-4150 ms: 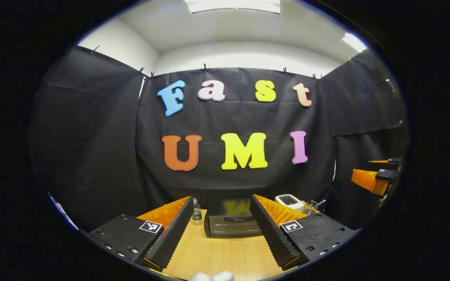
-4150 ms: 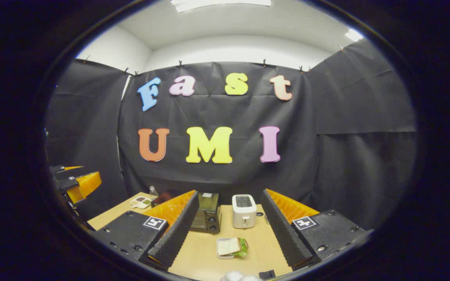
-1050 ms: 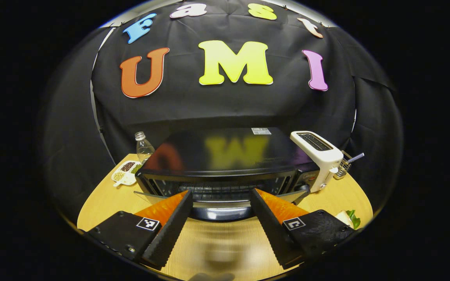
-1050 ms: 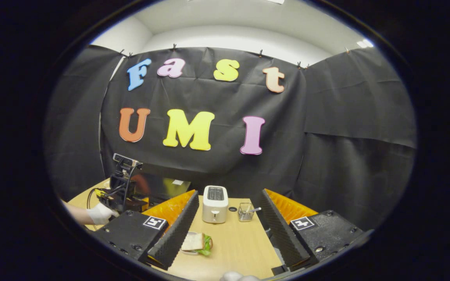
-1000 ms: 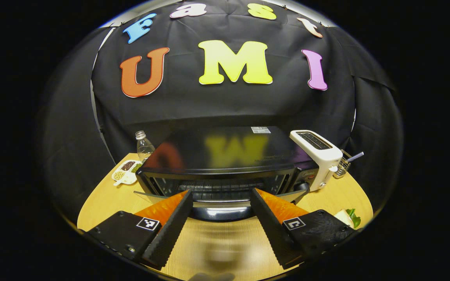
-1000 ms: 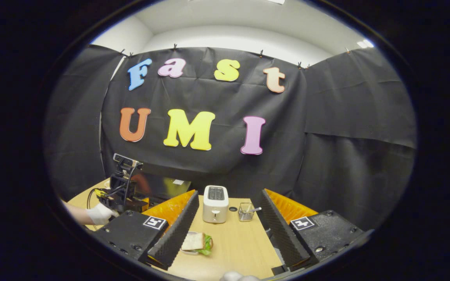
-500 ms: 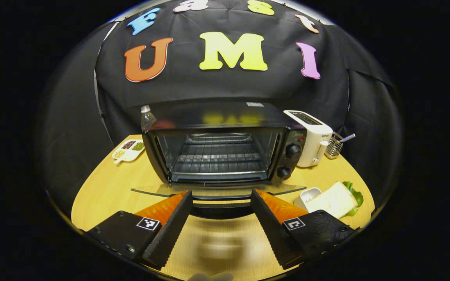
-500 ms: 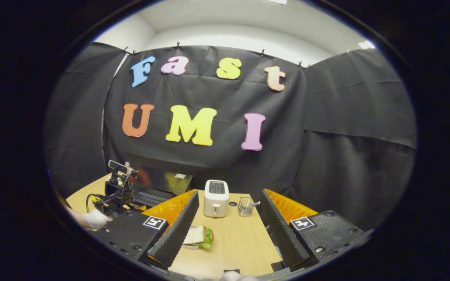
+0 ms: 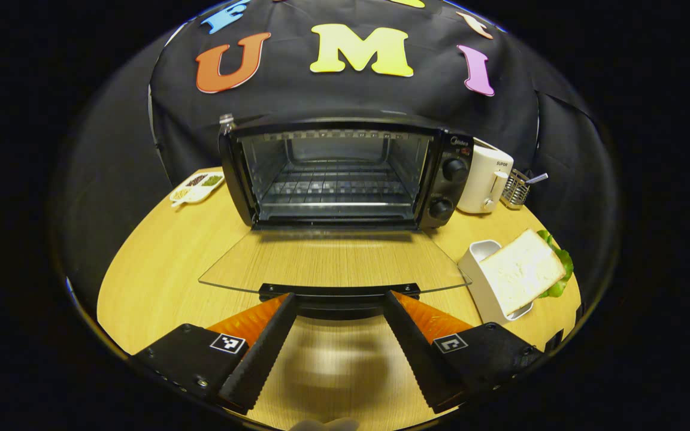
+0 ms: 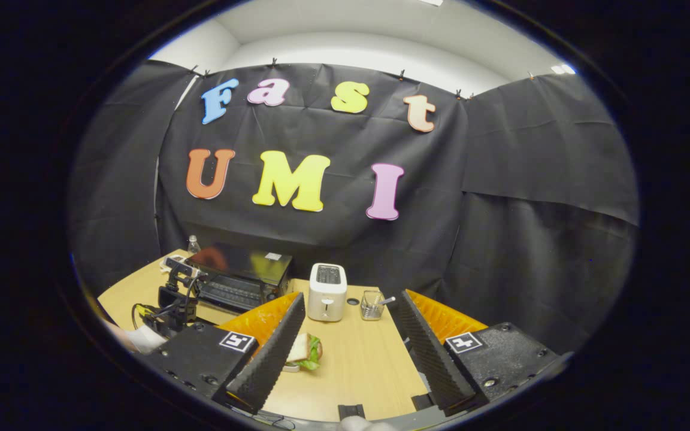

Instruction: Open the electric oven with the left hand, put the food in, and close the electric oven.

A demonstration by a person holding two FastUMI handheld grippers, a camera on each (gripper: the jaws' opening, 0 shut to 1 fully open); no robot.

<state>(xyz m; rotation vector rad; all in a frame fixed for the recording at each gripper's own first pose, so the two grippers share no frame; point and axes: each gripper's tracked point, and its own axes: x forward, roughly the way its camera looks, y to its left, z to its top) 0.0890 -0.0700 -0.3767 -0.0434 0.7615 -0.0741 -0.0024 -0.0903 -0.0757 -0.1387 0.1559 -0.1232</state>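
Wood-grain desk (image 9: 159, 251) carries everything, boxed in by black cloth walls under a white ceiling. On it the electric oven (image 9: 345, 173) sits far and centre in my left gripper view, its mouth facing me and its long axis running left to right. Its glass door (image 9: 333, 263) lies folded down flat toward me, the wire rack (image 9: 336, 188) bare inside. My left gripper (image 9: 338, 308) stands wide, its fingers either side of the door's dark handle (image 9: 339, 294); I cannot tell whether they touch it. Near right of the oven, the sandwich (image 9: 524, 272) leans on a small white dish (image 9: 481, 263), bread over green leaf. A white toaster (image 9: 486, 179) stands just beside the oven's right end, a wire basket (image 9: 516, 187) further right, a sectioned snack tray (image 9: 196, 185) far left.

My right gripper (image 10: 351, 341) hangs wide and empty, with the sandwich (image 10: 303, 352) by its left finger.
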